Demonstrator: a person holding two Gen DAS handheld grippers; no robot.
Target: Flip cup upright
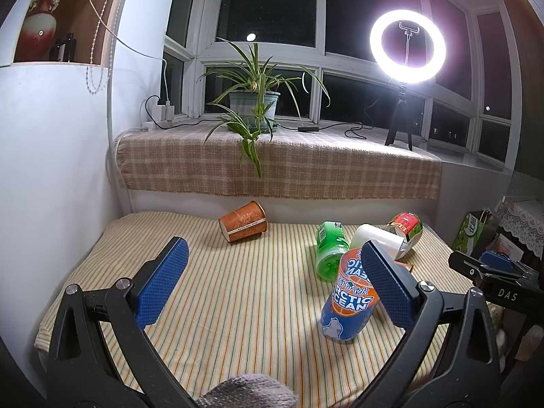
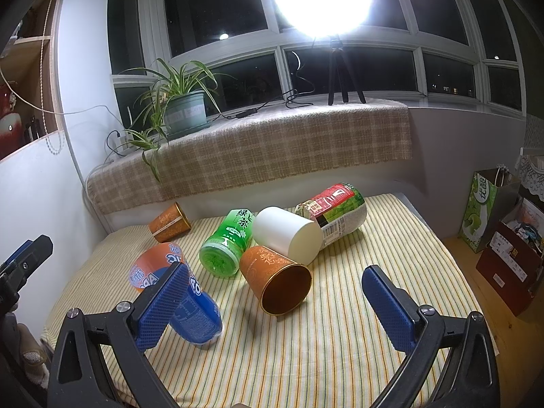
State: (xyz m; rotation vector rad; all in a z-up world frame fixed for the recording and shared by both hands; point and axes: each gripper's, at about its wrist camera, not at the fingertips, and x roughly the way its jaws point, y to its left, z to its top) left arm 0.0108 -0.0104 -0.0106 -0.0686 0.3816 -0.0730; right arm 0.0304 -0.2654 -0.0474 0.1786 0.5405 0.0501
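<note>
Several cups lie on their sides on the striped tablecloth. An orange patterned cup lies with its open mouth toward my right gripper, which is open and empty just in front of it. A white cup, a green tea cup and a red-green cup lie behind it. A blue and orange Arctic Ocean cup lies by the right finger of my left gripper, which is open and empty. A second orange cup lies at the far edge.
A windowsill with a checked cloth runs behind the table, holding a potted plant and a lit ring light on a tripod. A white wall stands at the left. Bags and boxes sit at the right.
</note>
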